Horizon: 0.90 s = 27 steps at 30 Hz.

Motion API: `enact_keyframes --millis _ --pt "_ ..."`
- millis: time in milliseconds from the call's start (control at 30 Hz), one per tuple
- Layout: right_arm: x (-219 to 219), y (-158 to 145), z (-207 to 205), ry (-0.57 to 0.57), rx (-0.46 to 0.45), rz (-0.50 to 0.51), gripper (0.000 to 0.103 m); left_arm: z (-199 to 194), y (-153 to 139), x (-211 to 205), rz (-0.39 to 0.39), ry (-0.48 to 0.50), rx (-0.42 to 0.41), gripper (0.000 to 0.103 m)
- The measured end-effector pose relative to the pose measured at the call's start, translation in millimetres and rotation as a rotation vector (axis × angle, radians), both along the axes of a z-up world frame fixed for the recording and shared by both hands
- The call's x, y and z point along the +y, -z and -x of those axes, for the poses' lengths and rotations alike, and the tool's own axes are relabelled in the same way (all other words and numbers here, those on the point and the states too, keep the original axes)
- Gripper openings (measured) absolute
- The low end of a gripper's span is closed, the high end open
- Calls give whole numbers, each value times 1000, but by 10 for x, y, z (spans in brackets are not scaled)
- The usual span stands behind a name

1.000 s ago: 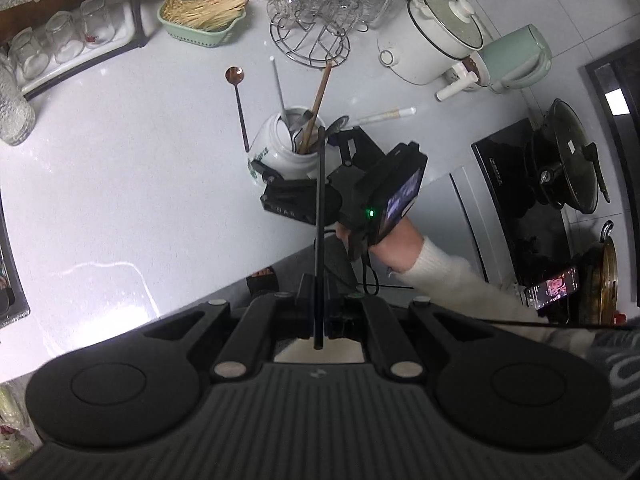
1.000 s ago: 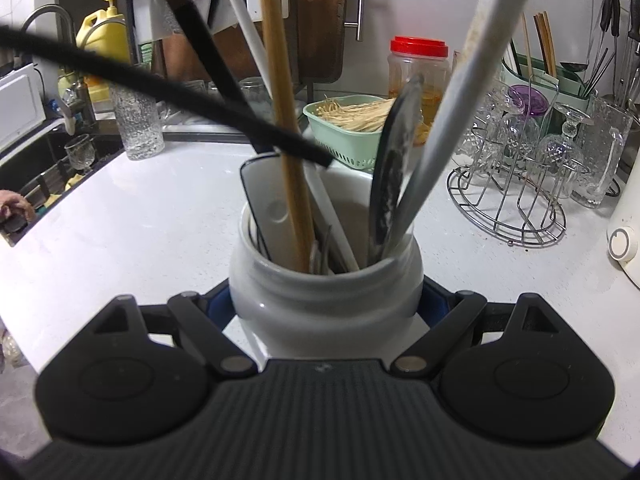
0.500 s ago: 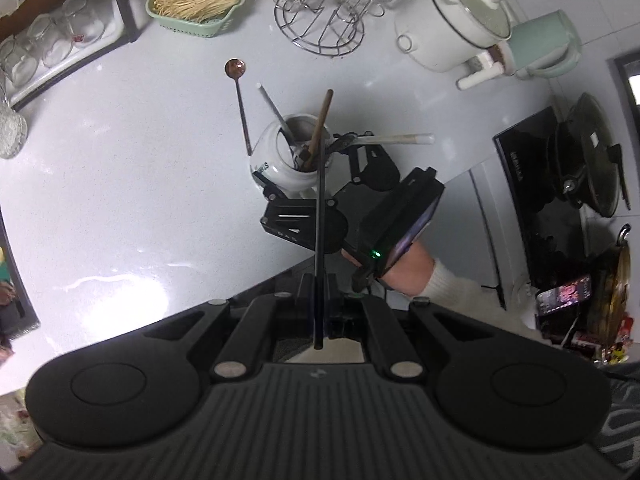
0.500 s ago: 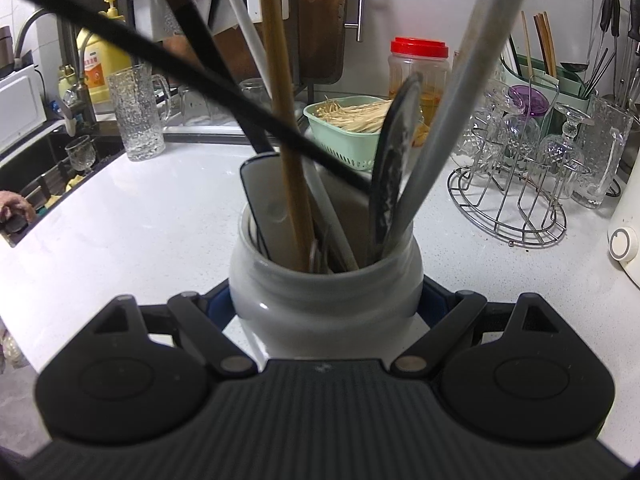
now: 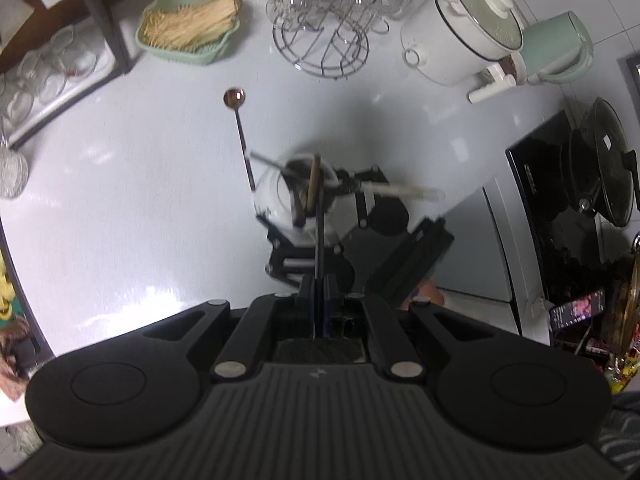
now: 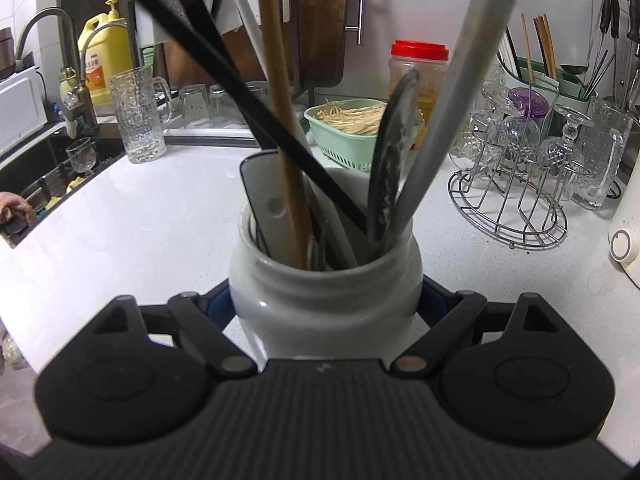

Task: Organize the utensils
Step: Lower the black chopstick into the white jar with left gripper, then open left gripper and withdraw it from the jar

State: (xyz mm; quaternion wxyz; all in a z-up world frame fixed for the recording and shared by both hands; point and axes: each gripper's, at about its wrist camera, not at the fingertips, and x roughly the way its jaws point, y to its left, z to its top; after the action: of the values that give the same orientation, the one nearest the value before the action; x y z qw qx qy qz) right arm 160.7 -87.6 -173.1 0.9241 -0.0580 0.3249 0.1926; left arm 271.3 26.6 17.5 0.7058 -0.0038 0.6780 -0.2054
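Left claw pinching thin black utensil – rod-like, straight

A home kitchen: white countertop, sink faucet, rice cooker, glass rack and stovetop.

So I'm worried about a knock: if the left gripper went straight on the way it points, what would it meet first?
Probably the white jar: the thin black utensil clamped in the left gripper already reaches its mouth, among the handles there. Depth is unclear.
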Motion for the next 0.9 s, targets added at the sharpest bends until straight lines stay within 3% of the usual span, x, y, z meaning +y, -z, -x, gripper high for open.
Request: enact_keyframes --millis 400,567,633,700,900 --pt "46 -11 -6 28 8 10 91 -241 258 -205 -46 20 -32 5" --pt "47 -14 -2 37 9 9 91 -221 233 -277 -62 68 -58 6" --pt "50 -16 0 41 11 11 91 -185 196 -290 -64 78 -73 18" --pt "52 -18 -2 44 12 12 91 -151 152 -271 -56 77 -96 50" --pt "54 -19 -1 46 13 14 91 12 -55 -202 -4 78 -221 52"
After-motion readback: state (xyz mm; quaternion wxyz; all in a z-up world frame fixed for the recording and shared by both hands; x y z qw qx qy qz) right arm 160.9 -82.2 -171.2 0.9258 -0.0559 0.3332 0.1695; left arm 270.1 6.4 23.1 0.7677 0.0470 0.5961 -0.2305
